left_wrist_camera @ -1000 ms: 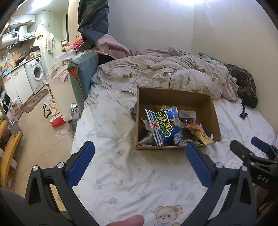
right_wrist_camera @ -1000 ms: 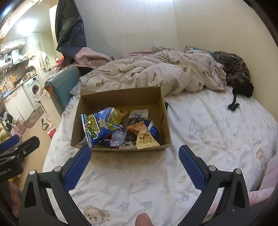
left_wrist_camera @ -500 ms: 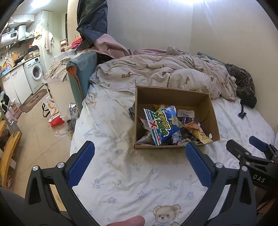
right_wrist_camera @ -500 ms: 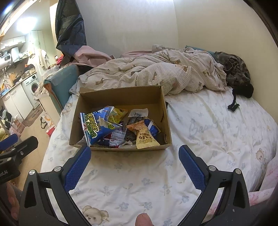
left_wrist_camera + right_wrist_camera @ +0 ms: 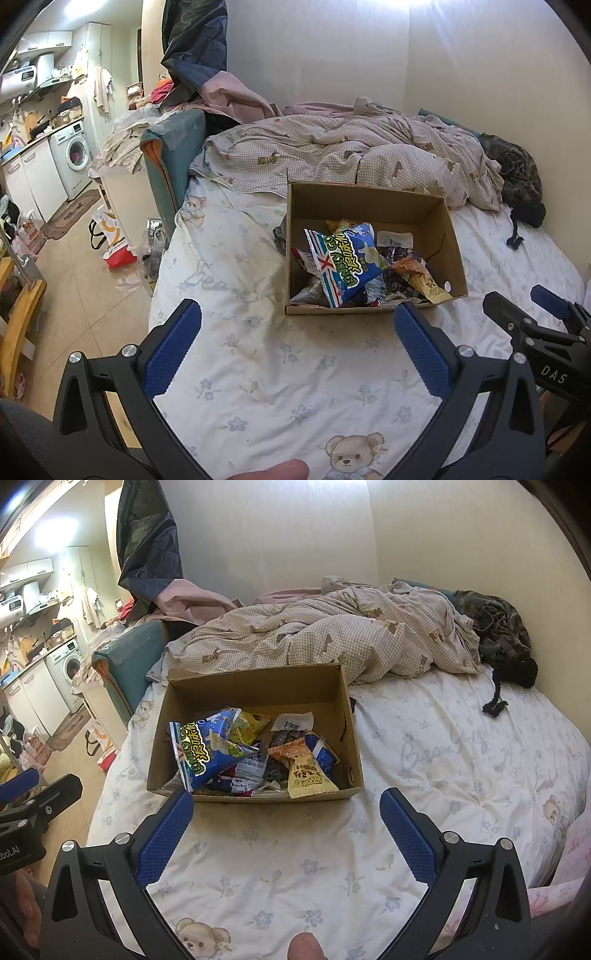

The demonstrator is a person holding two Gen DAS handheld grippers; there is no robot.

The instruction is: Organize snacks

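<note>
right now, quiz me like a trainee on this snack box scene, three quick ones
1. True or false: the left tongs hold a snack.
2. Where does the big blue snack bag lie?
A. on the sheet
B. inside the cardboard box
C. on the floor
3. Fill in: the orange packet leans at the box's ____ wall, the one nearest the tongs.

Key: 1 false; 2 B; 3 front

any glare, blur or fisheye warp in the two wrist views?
Left wrist view: blown-out glare on the white wall, strong fisheye bend with dark corners, open brown cardboard box sharp. Right wrist view: ceiling light flare at upper left, same warp; blue snack bag print is legible.
</note>
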